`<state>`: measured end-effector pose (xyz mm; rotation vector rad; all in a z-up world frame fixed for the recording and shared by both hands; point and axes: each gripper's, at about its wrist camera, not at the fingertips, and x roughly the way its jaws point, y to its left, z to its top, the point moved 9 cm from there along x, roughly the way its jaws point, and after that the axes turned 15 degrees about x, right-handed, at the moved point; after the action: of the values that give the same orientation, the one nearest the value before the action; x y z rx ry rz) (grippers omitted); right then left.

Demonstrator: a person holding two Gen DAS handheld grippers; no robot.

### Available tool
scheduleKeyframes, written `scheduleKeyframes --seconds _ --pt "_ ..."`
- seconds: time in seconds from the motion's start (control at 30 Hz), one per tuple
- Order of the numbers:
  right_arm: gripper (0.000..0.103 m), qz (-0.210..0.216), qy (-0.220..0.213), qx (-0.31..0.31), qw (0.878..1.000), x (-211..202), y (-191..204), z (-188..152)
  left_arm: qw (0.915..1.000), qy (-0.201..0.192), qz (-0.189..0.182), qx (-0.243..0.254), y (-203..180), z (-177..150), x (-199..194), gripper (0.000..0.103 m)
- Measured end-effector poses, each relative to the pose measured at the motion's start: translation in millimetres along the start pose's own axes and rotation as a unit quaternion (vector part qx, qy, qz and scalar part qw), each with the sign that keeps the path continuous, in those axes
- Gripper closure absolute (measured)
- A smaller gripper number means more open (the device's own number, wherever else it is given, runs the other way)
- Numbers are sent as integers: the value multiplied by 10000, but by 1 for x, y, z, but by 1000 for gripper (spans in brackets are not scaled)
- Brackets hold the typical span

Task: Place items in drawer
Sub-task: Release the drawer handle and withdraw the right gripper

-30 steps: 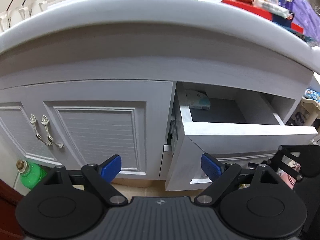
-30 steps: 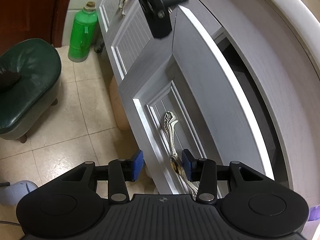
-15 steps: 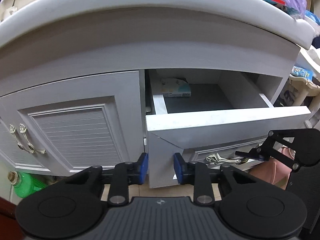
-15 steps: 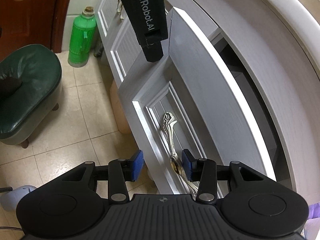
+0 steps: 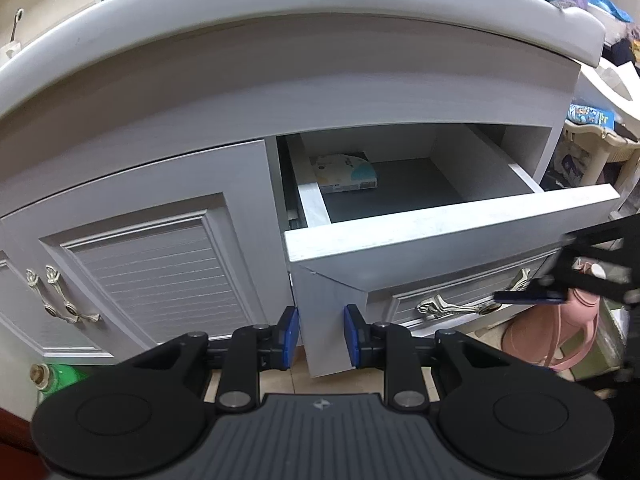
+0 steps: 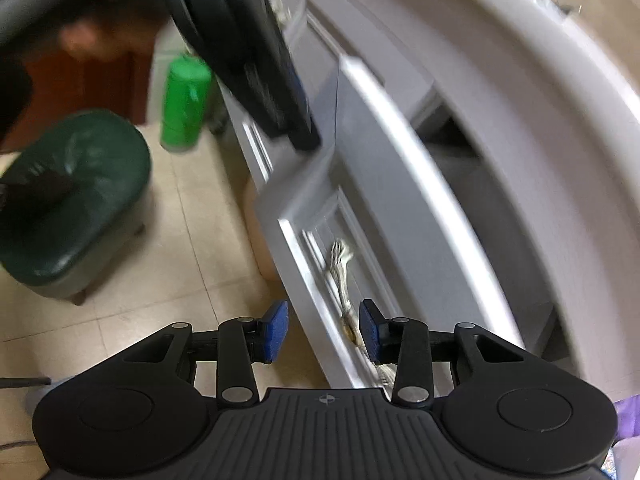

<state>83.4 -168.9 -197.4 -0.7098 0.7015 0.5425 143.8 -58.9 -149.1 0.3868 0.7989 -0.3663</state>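
Observation:
The white drawer [image 5: 452,224] stands pulled out of the cabinet, with a pale packet [image 5: 347,173] lying in its back left corner. My left gripper [image 5: 320,338] is shut with nothing between its pads, just in front of the drawer front's left corner. In the right wrist view the left gripper [image 6: 298,128] hangs blurred at that same corner; contact cannot be told. My right gripper [image 6: 323,330] has its jaws closing around the silver drawer handle [image 6: 342,268], which lies beside the right pad without being pressed. The right gripper [image 5: 532,299] also shows at the handle [image 5: 452,307].
A green bottle [image 6: 185,108] stands on the tiled floor by the cabinet doors [image 5: 160,272]. A dark green stool [image 6: 72,200] sits to the left. A pink bag [image 5: 576,320] hangs right of the drawer. A person's hand [image 6: 92,36] holds the left gripper.
The left gripper's jaws went from wide open to shut, and it rolled and shifted toward the drawer's corner. The right gripper rose a little along the handle and narrowed slightly.

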Motion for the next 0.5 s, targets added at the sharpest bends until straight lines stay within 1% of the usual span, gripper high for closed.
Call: scheduleKeyframes --seconds 0.1,0.17,0.23,0.3,0.37,0.5 --pt "64 -89 -204 -319 9992 -29 -14 13 10000 -3 -4 -14 0 1 1 77" --pt "64 -142 -188 -333 9992 -36 -30 19 10000 -3 9 -10 0 1 1 77" --pt "64 -254 -93 -297 9992 -33 -45 19 10000 -3 22 -7 0 1 2 77" --pt "64 -342 17 -251 9991 -30 -57 15 10000 -18 14 -28 0 1 0 77" --pt "64 -410 36 -146 9990 -27 -64 10 10000 -32 -5 -47 0 1 1 77" --pt "62 -612 -120 278 9977 -36 -84 -11 10000 -54 -14 -45 0 0 1 77"
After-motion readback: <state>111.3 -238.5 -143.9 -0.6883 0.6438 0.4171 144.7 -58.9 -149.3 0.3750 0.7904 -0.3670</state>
